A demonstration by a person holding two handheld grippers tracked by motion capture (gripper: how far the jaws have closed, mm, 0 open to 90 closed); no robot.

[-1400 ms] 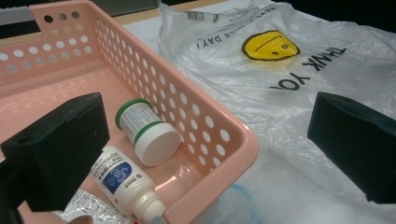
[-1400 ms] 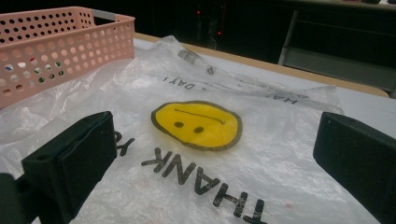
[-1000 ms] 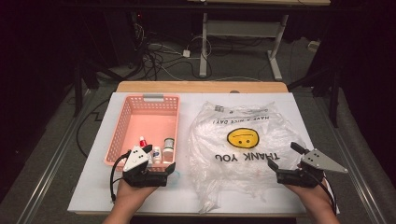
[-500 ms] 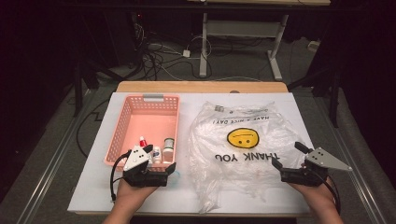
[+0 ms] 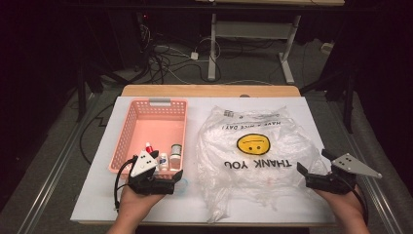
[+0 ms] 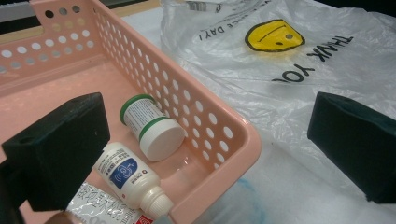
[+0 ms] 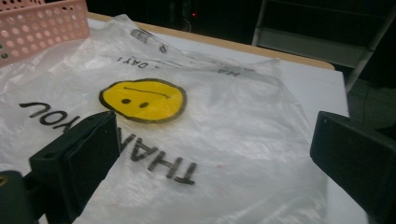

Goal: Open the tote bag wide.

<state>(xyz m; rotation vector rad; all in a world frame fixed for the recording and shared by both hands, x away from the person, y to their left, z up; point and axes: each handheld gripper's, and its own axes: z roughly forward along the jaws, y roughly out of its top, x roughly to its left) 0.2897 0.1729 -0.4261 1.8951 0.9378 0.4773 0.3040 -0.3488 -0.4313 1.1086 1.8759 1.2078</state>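
I hold my left claw (image 5: pixel 168 181) released at the pink perforated plastic basket (image 5: pixel 127 130), aligned with its small bottles (image 6: pixel 133 178), while my right claw (image 5: pixel 312 168), also released, hovers beside the crinkled clear plastic bag (image 5: pixel 253 181) lying flat on the white tabletop (image 5: pixel 97 195).

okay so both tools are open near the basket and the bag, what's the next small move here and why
Probably ease the left tool forward and down over the green-capped bottle in the pink basket. Its jaws stand wide open, astride the basket's near corner, holding nothing, and the small bottles lie just ahead. The right tool, also open, sits at the plastic bag edge, perhaps ready to lift it.
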